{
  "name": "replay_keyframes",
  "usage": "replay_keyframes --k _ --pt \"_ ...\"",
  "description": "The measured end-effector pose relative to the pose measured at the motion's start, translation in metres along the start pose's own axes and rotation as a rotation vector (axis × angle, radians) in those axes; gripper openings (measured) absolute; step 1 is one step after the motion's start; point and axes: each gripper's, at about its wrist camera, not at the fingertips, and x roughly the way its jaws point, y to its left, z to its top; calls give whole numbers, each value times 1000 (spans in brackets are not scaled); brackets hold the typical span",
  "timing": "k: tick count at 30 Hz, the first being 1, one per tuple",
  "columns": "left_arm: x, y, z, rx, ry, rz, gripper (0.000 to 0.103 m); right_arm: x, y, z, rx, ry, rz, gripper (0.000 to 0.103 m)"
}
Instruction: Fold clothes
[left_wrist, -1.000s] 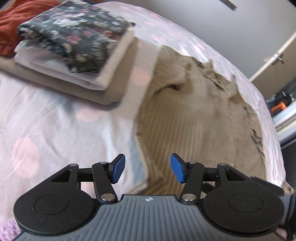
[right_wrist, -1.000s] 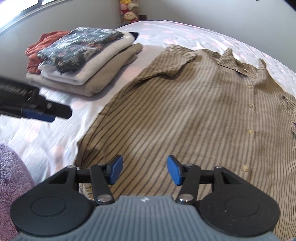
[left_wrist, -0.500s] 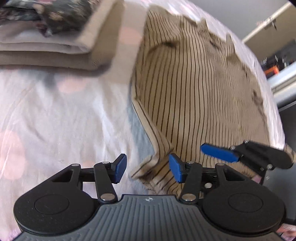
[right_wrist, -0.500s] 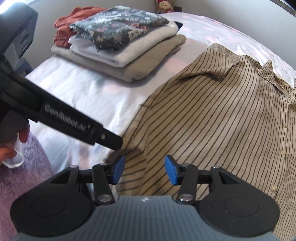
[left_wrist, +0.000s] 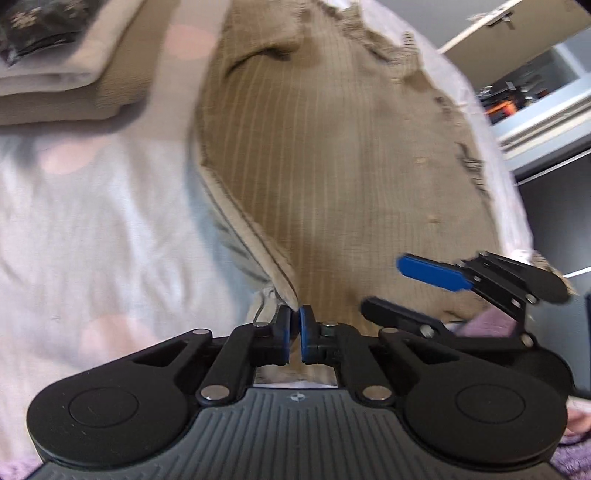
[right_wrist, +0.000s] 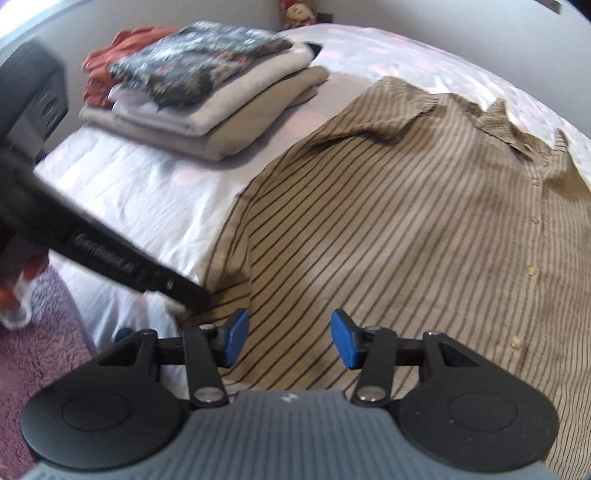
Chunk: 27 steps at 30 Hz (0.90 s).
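Observation:
A tan striped button shirt (right_wrist: 406, 221) lies spread flat on the bed, collar at the far end; it also shows in the left wrist view (left_wrist: 332, 155). My left gripper (left_wrist: 294, 325) is shut on the shirt's near left hem corner, which is pinched between the blue pads. In the right wrist view the left gripper (right_wrist: 195, 295) reaches in from the left onto that corner. My right gripper (right_wrist: 286, 341) is open and empty, just above the shirt's near hem; it shows in the left wrist view (left_wrist: 406, 288) at the right.
A stack of folded clothes (right_wrist: 207, 92) sits on the bed at the far left, floral piece on top, a rust-red garment behind. The white dotted bed sheet (right_wrist: 140, 184) lies between stack and shirt. A purple fluffy rug (right_wrist: 37, 369) is at the near left. Shelves (left_wrist: 535, 92) stand at the far right.
My left gripper has moved down onto the shirt's hem corner and shut on it. My right gripper has moved closer to the near hem and stays open.

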Motion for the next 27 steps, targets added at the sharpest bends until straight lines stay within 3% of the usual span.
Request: replay_keyframes --k 4,7,10,14,16,18,23,25,27 --pt "8 -17 3 31 -1 -30 2 -7 -15 4 74 -39 38 53" --pt "19 -27 4 50 23 -24 0 -7 -29 6 157 -39 123 51" --pt "26 -32 6 53 41 1 0 2 -44 7 263 -10 220 43" --pt "8 -32 3 36 5 46 4 10 -48 9 285 0 219 43" --pt "0 -30 4 33 -8 117 40 12 -47 10 280 2 213 43" --pt "-4 -27 7 34 -10 232 54 15 -47 9 281 5 221 43" --pt "11 4 17 -88 136 392 50 16 -47 5 272 2 237 44" --pt "26 15 15 -135 210 372 49 13 -49 4 275 -3 235 45" --pt "38 23 12 -164 258 370 40 11 -50 2 278 -6 228 46"
